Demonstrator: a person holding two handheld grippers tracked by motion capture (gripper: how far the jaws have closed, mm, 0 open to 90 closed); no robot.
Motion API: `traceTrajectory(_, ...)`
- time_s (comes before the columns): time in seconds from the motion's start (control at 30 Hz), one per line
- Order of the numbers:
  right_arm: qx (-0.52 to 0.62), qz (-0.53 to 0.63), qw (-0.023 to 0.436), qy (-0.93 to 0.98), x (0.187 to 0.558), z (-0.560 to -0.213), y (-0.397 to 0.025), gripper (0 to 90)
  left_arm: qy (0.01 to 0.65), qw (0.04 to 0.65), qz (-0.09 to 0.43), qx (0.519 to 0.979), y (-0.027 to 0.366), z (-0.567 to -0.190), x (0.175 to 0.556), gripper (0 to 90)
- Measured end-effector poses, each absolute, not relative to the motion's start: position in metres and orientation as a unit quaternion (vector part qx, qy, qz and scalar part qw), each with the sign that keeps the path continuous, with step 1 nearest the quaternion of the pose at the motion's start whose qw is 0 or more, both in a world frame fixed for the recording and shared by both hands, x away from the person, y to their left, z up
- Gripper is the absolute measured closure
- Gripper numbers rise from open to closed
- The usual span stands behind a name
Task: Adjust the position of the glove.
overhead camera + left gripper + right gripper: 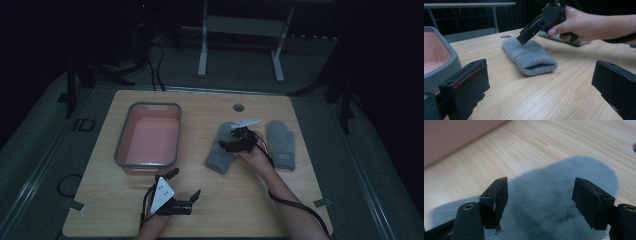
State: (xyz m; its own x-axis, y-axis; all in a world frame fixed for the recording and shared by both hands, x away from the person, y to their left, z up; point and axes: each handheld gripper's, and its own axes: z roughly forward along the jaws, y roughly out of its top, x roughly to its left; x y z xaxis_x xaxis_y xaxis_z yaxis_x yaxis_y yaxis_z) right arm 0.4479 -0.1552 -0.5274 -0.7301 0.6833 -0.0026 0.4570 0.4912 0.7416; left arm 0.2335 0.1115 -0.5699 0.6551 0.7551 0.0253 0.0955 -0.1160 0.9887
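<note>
Two grey mittens lie on the wooden table (200, 210). The left mitten (220, 152) (531, 56) (549, 207) points its knit cuff toward the front. My right gripper (231, 140) (540, 192) hovers open just over this mitten's rounded end, one jaw on each side of it and nothing pinched. That same gripper (536, 25) hangs tilted over the mitten in the left gripper view. The other mitten (281, 142) (564, 38) lies flat farther right. My left gripper (185, 185) (541, 92) stands open above bare wood near the front edge.
A grey bin with a pink inside (147, 137) (439, 62) sits at the table's left, close to my left gripper; its wall (454, 137) also shows beyond the mitten. A round cable hole (238, 107) lies near the far edge.
</note>
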Motion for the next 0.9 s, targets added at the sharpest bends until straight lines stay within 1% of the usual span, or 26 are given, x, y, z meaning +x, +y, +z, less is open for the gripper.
traceTrajectory(0.2,0.328,0.353,0.145,0.864,0.456,-0.539,-0.152,39.5,0.307,0.590,0.279,0.693,0.112,-0.570,0.234,1.3)
traceTrajectory(0.23,0.322,0.347,0.142,0.870,0.456,-0.544,-0.152,42.4,0.307,0.590,0.278,0.693,0.112,-0.570,0.234,1.3)
traceTrajectory(0.27,0.322,0.347,0.142,0.870,0.456,-0.544,-0.152,42.4,0.307,0.590,0.278,0.693,0.112,-0.570,0.234,1.3)
traceTrajectory(0.3,0.327,0.340,0.143,0.870,0.455,-0.546,-0.153,46.6,0.307,0.591,0.278,0.693,0.112,-0.570,0.233,1.3)
traceTrajectory(0.33,0.327,0.340,0.143,0.870,0.455,-0.546,-0.153,46.6,0.307,0.591,0.278,0.693,0.112,-0.570,0.233,1.3)
traceTrajectory(0.37,0.331,0.342,0.140,0.868,0.455,-0.547,-0.153,49.3,0.307,0.590,0.278,0.693,0.112,-0.570,0.233,1.3)
traceTrajectory(0.4,0.323,0.344,0.144,0.870,0.453,-0.548,-0.154,58.7,0.307,0.590,0.278,0.693,0.111,-0.570,0.233,1.2)
traceTrajectory(0.43,0.324,0.345,0.144,0.869,0.452,-0.548,-0.154,65.1,0.306,0.590,0.279,0.693,0.111,-0.570,0.233,1.3)
traceTrajectory(0.47,0.324,0.345,0.144,0.869,0.452,-0.548,-0.154,65.1,0.306,0.590,0.279,0.693,0.111,-0.570,0.233,1.2)
traceTrajectory(0.5,0.323,0.347,0.139,0.870,0.451,-0.548,-0.153,70.4,0.306,0.590,0.279,0.693,0.111,-0.570,0.233,1.2)
traceTrajectory(0.57,0.324,0.354,0.126,0.868,0.451,-0.543,-0.155,77.9,0.306,0.590,0.277,0.694,0.112,-0.570,0.233,1.3)
traceTrajectory(0.7,0.321,0.370,0.115,0.864,0.448,-0.534,-0.159,79.1,0.307,0.591,0.275,0.693,0.112,-0.570,0.233,1.3)
traceTrajectory(0.77,0.300,0.392,0.108,0.863,0.440,-0.517,-0.166,79.3,0.307,0.591,0.275,0.694,0.112,-0.570,0.233,1.3)
traceTrajectory(0.8,0.300,0.392,0.108,0.863,0.440,-0.517,-0.166,79.3,0.306,0.591,0.275,0.694,0.112,-0.570,0.233,1.3)
traceTrajectory(0.83,0.280,0.399,0.103,0.867,0.433,-0.504,-0.170,79.2,0.306,0.591,0.276,0.694,0.112,-0.570,0.233,1.3)
traceTrajectory(0.87,0.280,0.399,0.103,0.867,0.433,-0.504,-0.170,79.2,0.306,0.591,0.276,0.694,0.112,-0.570,0.233,1.3)
traceTrajectory(0.9,0.267,0.406,0.105,0.868,0.425,-0.493,-0.174,79.1,0.305,0.591,0.276,0.694,0.112,-0.570,0.233,1.3)
